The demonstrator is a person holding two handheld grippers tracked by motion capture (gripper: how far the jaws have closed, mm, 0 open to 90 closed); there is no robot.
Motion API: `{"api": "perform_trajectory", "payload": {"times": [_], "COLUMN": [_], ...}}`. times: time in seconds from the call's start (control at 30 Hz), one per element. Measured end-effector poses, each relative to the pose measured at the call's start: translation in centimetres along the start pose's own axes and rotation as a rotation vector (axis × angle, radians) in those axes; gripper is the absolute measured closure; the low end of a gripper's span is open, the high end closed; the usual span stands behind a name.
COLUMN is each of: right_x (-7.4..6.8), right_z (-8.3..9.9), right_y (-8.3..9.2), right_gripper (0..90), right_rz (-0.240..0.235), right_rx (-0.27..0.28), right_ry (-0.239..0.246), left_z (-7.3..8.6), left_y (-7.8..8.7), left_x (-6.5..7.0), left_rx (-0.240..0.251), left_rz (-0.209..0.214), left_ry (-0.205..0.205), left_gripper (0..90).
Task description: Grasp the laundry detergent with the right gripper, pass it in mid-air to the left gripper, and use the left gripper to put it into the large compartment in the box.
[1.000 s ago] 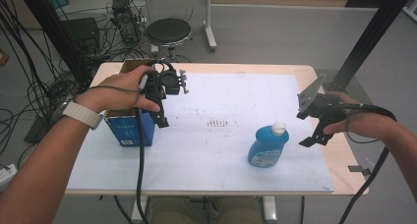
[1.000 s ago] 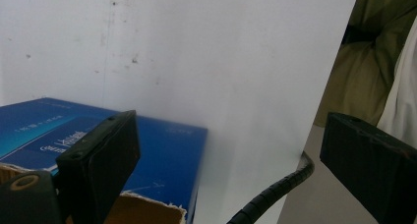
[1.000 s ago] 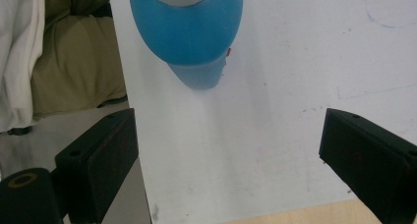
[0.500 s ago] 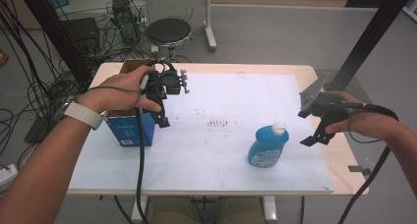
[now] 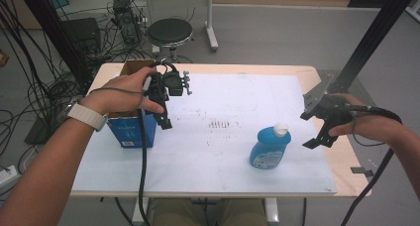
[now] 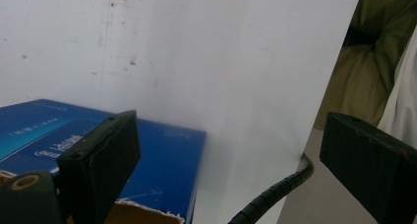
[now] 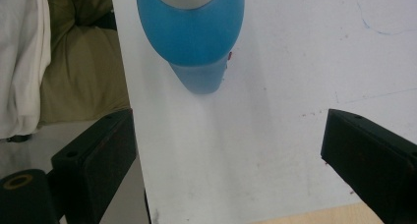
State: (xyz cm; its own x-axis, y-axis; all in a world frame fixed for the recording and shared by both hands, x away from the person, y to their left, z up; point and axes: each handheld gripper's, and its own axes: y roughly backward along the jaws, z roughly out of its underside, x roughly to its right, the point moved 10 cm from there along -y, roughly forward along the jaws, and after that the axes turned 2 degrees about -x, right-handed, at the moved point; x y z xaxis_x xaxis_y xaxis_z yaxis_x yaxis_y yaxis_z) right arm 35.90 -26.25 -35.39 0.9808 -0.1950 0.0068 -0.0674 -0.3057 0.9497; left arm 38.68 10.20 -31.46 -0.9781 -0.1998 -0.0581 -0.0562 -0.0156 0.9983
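A blue bottle (image 5: 269,147) with a white cap stands on the white sheet (image 5: 223,151), right of centre. To its right my right gripper (image 5: 321,131) hovers open at the table's right edge. In the right gripper view the blue bottle (image 7: 191,32) stands ahead of the right gripper (image 7: 231,155), outside the wide-apart jaws. A blue box (image 5: 130,131) with an open cardboard top stands at the left. My left gripper (image 5: 162,113) hangs beside it, pointing down. In the left gripper view the left gripper (image 6: 231,155) is open and empty, with the blue box (image 6: 157,155) behind its left jaw.
The table's wooden edge (image 5: 346,161) shows to the right of the sheet. A cable (image 5: 143,166) trails from the left gripper over the front edge. A black stool (image 5: 170,31) and tangled cables stand on the floor beyond the table. The person's lap (image 6: 369,62) is near the front edge.
The right hand has sunk very slightly beside the bottle. The left hand, the box and the bottle have not moved.
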Motion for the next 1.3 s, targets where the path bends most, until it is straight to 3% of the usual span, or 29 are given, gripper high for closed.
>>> {"api": "perform_trajectory", "payload": {"times": [0.43,1.3], "right_x": [0.0,-0.8], "right_z": [-0.2,-0.5], "right_y": [-0.1,-1.1], "right_gripper": [6.5,6.1], "right_rz": [0.000,-0.018], "right_rx": [-0.002,0.056], "right_ry": [0.013,0.037], "left_z": [0.1,-0.2], "left_y": [-0.3,-0.8], "left_x": [-0.1,-0.2], "left_rx": [0.003,0.017], "left_rz": [0.002,0.007], "left_ry": [0.000,0.005], "left_gripper": [8.9,8.9]}}
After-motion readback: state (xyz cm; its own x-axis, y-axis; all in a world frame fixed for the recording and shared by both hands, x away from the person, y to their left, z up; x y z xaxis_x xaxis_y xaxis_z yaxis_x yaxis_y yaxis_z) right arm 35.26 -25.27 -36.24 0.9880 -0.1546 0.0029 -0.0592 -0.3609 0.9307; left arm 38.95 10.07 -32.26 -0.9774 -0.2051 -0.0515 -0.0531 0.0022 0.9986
